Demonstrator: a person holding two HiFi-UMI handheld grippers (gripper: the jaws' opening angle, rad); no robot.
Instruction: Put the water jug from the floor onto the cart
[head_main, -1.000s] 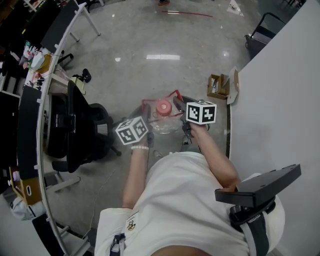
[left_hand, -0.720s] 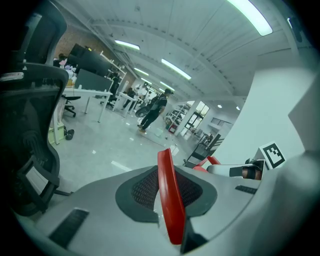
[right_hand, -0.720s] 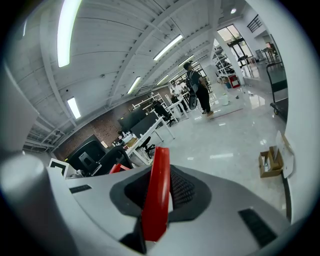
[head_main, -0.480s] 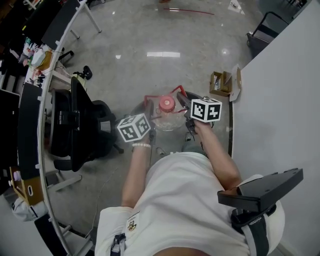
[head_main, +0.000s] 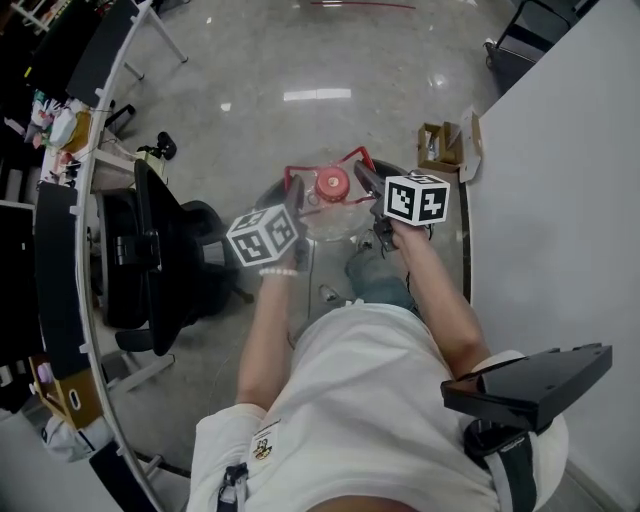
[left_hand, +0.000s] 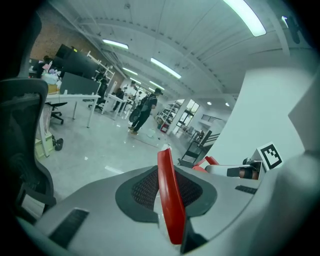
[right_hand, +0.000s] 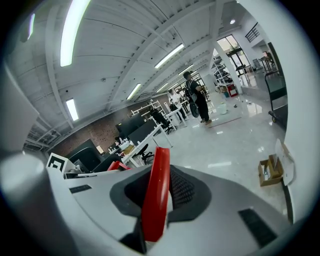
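1. Left gripper (head_main: 296, 193) and right gripper (head_main: 367, 179) flank the water jug (head_main: 331, 184), its red cap between their tips. If it is only pressed from both sides, it may slip and drop. The arrangement matches half a second ago, slightly higher in frame.
2. Left gripper view: jaws closed together, empty.
3. Right gripper view: likewise closed, holding nothing.

White T-shirt (head_main: 370, 400) (beaded wristband (head_main: 279, 271))

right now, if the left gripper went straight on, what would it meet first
Probably nothing close: beyond the left gripper its view shows open floor; the water jug sits off to its right.
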